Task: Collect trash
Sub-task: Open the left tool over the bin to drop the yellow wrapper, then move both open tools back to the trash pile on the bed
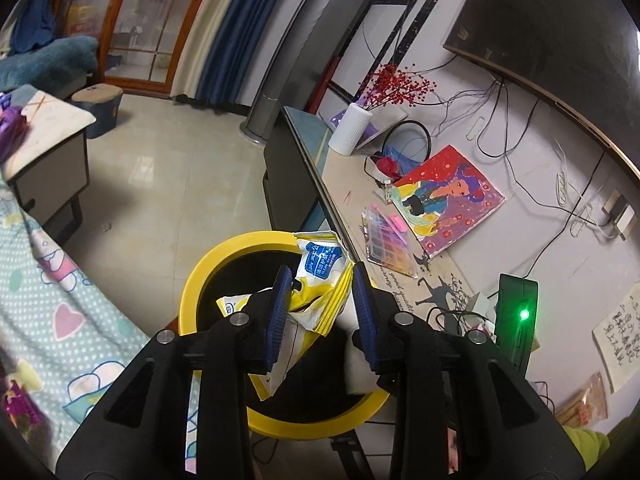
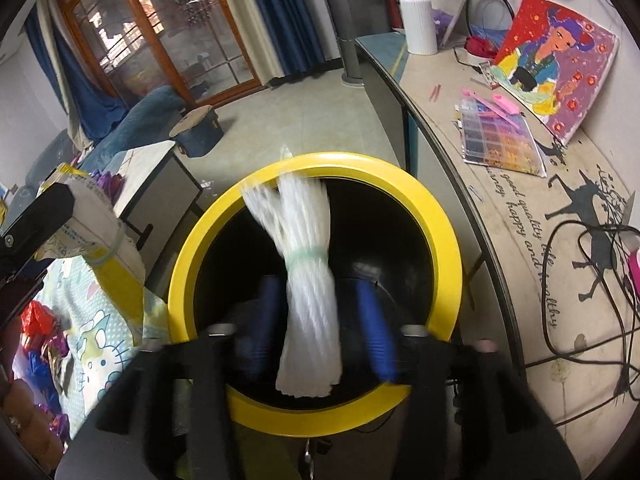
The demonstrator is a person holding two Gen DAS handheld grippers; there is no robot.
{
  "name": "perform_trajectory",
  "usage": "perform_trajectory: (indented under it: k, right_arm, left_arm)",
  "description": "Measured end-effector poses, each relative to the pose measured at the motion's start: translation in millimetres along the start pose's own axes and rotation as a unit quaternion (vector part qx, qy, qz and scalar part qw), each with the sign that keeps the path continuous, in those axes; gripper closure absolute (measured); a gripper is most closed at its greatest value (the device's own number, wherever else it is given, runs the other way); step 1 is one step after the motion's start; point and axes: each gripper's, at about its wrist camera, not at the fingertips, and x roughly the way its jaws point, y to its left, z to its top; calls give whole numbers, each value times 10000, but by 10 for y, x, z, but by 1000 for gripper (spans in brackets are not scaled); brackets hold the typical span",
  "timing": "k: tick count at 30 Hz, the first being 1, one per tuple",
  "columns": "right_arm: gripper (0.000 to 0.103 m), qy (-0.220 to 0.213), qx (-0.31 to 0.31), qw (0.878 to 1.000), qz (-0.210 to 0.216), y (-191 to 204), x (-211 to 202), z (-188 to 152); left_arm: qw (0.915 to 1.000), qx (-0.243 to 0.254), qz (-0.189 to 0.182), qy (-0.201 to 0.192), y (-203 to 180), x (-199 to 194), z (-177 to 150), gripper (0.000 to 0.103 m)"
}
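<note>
A yellow-rimmed black bin [image 1: 192, 280] stands below both grippers; it also shows in the right wrist view [image 2: 440, 216]. My left gripper [image 1: 320, 300] is open over the bin, with a crumpled yellow and white wrapper [image 1: 320, 264] lying loose between its blue fingers. My right gripper [image 2: 320, 312] is open above the bin mouth. A bundle of white plastic straws [image 2: 308, 280] tied with a green band is blurred between its fingers, apart from both pads. The left gripper and its wrapper [image 2: 76, 216] show at the left of the right wrist view.
A long desk [image 1: 344, 168] runs along the right with a white vase [image 1: 350, 128], a painting [image 1: 448, 196], a bead box [image 2: 500, 140], cables [image 2: 592, 280] and a black device with a green light [image 1: 520, 312]. A cartoon-print bedsheet [image 1: 52, 280] lies left. A small table [image 1: 48, 152] stands beyond.
</note>
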Motion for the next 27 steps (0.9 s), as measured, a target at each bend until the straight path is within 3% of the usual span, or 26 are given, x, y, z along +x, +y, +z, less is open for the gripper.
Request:
perform_trajectory:
  k: [3, 5, 9, 17, 27]
  right_arm:
    - [51, -6, 33, 10000, -37, -5, -5, 6]
    - [50, -66, 56, 9999, -61, -13, -34, 11]
    - [48, -236, 55, 9997, -91, -7, -115, 30]
    - [45, -766, -384, 9963, 98, 253, -421, 36]
    - [40, -1239, -1114, 9834, 724, 804, -848, -83]
  left_arm:
    - [9999, -98, 2, -53, 41, -33, -1, 49]
    - [9998, -170, 19, -92, 77, -93, -9, 45]
    - [9993, -259, 160, -222, 141, -241, -17, 23]
    - [9955, -258, 731, -552, 193, -654, -22, 13]
    - [9823, -360, 1461, -1111, 397, -1301, -117, 12]
